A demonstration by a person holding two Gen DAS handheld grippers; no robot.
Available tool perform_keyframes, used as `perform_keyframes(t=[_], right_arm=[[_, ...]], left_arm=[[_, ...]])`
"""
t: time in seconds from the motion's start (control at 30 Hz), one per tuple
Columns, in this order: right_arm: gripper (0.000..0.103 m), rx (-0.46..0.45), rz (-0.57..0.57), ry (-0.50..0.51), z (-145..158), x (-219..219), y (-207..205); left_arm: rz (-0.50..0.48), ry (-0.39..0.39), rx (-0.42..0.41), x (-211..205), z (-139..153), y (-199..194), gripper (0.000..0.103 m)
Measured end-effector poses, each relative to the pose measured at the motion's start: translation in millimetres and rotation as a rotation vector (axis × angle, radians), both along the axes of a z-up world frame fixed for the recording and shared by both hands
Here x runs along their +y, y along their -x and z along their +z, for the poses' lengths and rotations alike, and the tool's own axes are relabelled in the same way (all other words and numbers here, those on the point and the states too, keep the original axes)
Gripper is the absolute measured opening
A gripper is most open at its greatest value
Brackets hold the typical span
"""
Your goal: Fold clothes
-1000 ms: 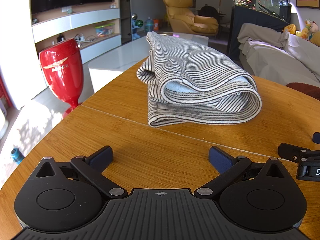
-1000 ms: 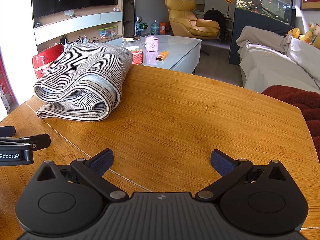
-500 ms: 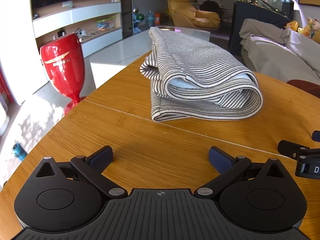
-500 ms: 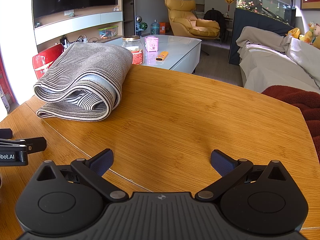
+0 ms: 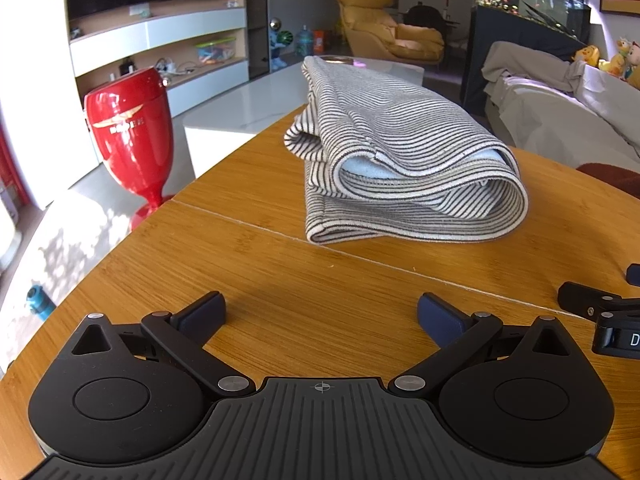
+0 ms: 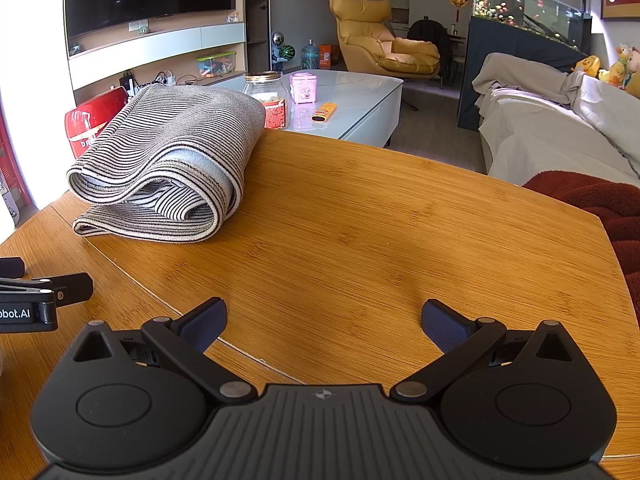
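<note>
A grey garment with thin black stripes (image 5: 404, 160) lies folded in a thick bundle on the round wooden table (image 5: 280, 288). In the right wrist view the same garment (image 6: 172, 164) sits at the far left of the table (image 6: 380, 232). My left gripper (image 5: 322, 314) stands open just above the wood, a short way in front of the bundle, holding nothing. My right gripper (image 6: 324, 320) is open too, over bare wood to the right of the garment. Each gripper's tip shows at the edge of the other's view.
A red goblet-shaped stool (image 5: 130, 136) stands on the floor left of the table. Beyond the table's far edge is a white coffee table (image 6: 352, 100) with a jar (image 6: 268, 96). A covered sofa (image 6: 560, 120) and a dark red blanket (image 6: 592, 200) lie to the right.
The left wrist view has crept slightly closer to the folded garment. In the right wrist view the left gripper's tip has slid a little further left. Both grippers stay open.
</note>
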State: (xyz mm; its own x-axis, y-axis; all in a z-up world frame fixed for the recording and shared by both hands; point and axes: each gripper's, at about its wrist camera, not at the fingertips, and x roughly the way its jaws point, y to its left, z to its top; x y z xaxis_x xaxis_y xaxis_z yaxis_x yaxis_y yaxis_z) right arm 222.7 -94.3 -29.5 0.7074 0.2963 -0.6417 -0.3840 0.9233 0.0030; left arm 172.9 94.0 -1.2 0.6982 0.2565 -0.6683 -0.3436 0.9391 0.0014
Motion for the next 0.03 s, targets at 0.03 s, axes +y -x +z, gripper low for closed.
perform_keyframes(t=[0.03], right_arm=[[0.103, 0.0, 0.0, 0.0, 0.0, 0.0, 0.0]], left_arm=[[-0.001, 0.001, 0.0, 0.1, -0.1, 0.0, 0.103]])
